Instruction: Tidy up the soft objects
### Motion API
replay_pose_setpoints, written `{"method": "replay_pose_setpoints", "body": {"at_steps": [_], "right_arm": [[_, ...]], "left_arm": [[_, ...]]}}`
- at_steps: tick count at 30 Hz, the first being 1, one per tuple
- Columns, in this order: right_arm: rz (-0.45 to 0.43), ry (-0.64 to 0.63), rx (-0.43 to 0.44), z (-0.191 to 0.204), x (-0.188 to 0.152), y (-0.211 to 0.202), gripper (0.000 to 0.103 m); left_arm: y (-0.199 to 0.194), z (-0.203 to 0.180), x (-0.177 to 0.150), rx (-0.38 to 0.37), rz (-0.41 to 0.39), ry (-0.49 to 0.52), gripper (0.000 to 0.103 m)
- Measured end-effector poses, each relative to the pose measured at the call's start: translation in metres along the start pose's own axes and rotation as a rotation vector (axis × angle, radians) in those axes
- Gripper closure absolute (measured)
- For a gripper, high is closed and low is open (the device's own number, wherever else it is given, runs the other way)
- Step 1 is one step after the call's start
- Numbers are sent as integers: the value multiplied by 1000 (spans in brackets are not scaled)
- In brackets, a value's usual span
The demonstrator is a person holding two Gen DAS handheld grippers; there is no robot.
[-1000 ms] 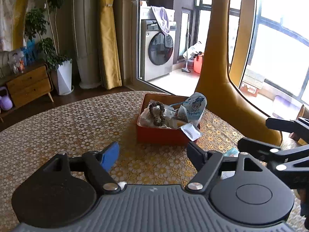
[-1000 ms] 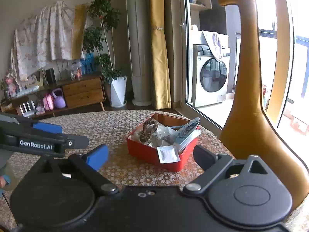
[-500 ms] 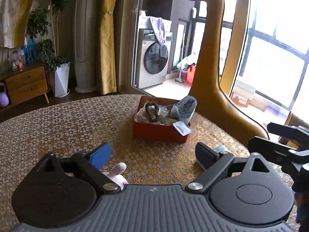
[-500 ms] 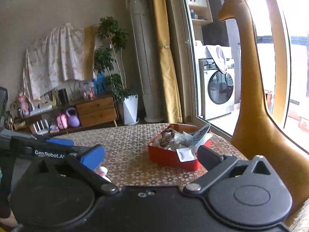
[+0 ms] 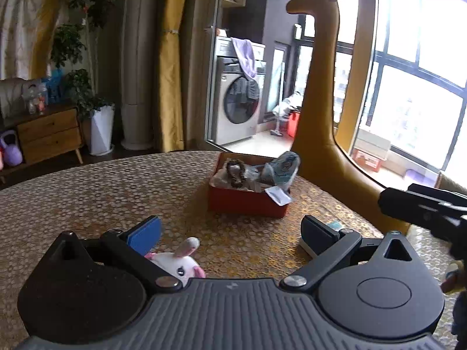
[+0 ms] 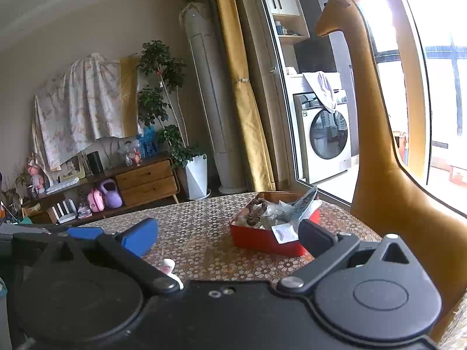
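**Plush bunny lies near the red box, both tools spread**

The left wrist view shows the plush bunny (image 5: 178,262) face-up on the tabletop (image 5: 87,192), well short of the red box (image 5: 248,201); the right view catches only an ear. Left tool (image 5: 230,230) and right tool (image 6: 227,237) hover level, fingers spread, gripping nothing.

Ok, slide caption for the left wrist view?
Open left claw over white plush bunny, red box of soft items beyond.

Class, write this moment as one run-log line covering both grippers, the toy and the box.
left gripper: open, empty | right gripper: open, empty | plush bunny: on table, near left gripper | red box: full, untouched
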State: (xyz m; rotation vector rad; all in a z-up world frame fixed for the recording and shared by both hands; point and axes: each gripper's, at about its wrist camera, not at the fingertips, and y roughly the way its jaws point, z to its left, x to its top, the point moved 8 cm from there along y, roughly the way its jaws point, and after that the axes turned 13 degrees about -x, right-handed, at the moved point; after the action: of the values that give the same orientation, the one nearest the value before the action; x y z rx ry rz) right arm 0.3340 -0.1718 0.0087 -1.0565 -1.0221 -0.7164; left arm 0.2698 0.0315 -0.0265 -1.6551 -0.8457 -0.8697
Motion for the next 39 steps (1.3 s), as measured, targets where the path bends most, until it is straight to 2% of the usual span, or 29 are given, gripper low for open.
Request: {"method": "replay_pose_setpoints", "body": {"at_steps": [3, 7, 13, 17, 21, 39], "right_arm": [[-22, 7, 14, 3, -2, -6, 0], [-19, 23, -2, 2, -3, -6, 0], [-34, 36, -20, 1, -7, -12, 0], [7, 12, 3, 8, -12, -14, 0], [25, 19, -14, 9, -14, -18, 0], [37, -15, -15, 15, -18, -28, 0]], "left_arm": [[-6, 4, -2, 25, -7, -18, 0], [-11, 6, -5, 10, -8, -54, 0], [-19, 1, -7, 22, -16, -32, 0], [-24, -1, -6, 23, -23, -29, 0], [-27, -3, -5, 22, -20, -22, 0], [-35, -12, -11, 8, -11, -30, 0]]}}
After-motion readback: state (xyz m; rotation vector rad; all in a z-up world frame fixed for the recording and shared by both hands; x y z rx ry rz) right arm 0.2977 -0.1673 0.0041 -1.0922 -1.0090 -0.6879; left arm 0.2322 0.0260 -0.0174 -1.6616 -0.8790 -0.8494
